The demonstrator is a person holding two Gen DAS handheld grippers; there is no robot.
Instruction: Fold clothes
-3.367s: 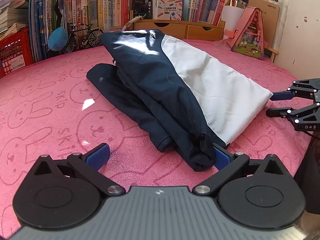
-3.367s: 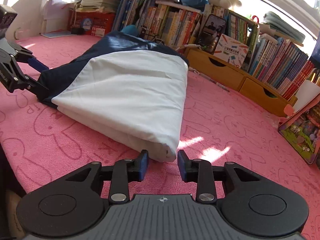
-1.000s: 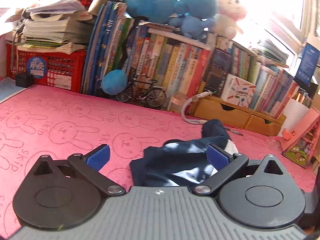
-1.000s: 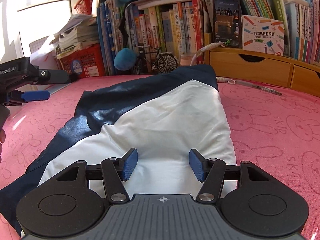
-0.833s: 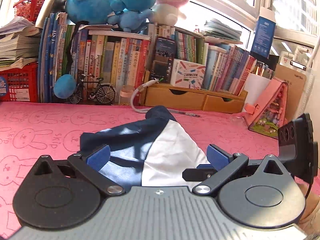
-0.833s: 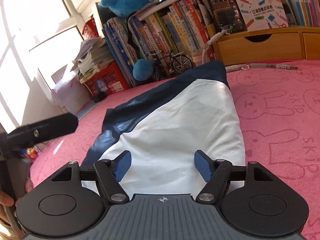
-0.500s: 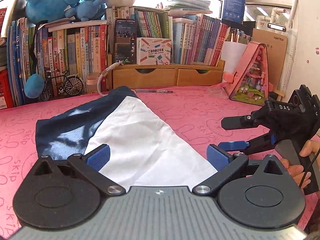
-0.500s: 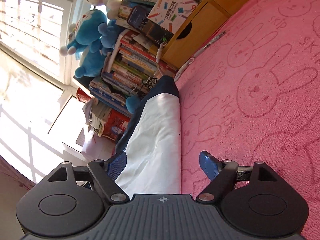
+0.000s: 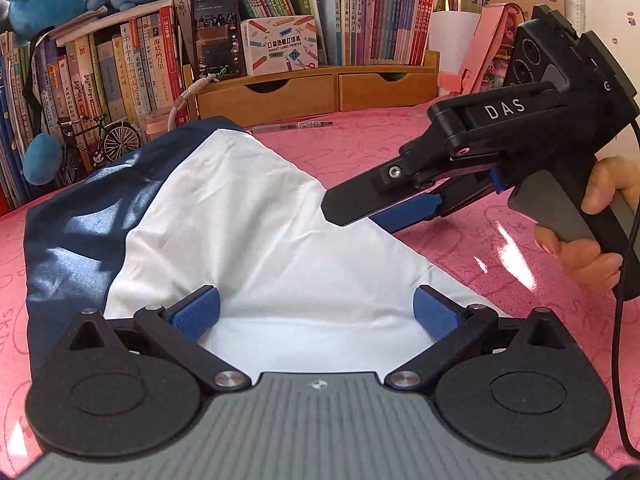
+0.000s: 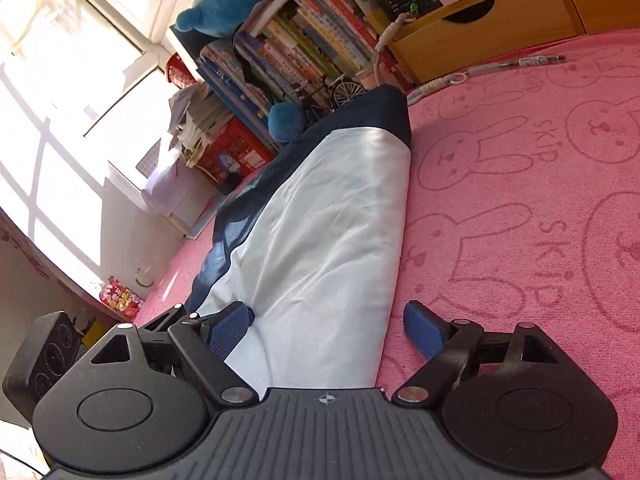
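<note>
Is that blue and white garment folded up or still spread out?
Folded. The garment lies as a compact, layered bundle on the pink cloth, with a doubled edge along its side and no sleeves or legs sticking out.

We see a pink bunny-printed cloth (image 9: 460, 136) under everything. On it, a low wooden two-drawer organiser (image 9: 316, 90) bears books, a black phone (image 9: 216, 36) and a white label-printer box (image 9: 280, 46); left of the organiser stands a miniature black bicycle (image 9: 100, 144), before it lies a pen (image 9: 304, 125).

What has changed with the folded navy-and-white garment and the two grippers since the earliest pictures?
The navy-and-white garment was folded over, hiding its loose navy part. Both the left gripper and the right gripper, still opening, now stand empty over it. The pink rabbit-print cloth stayed put.
</note>
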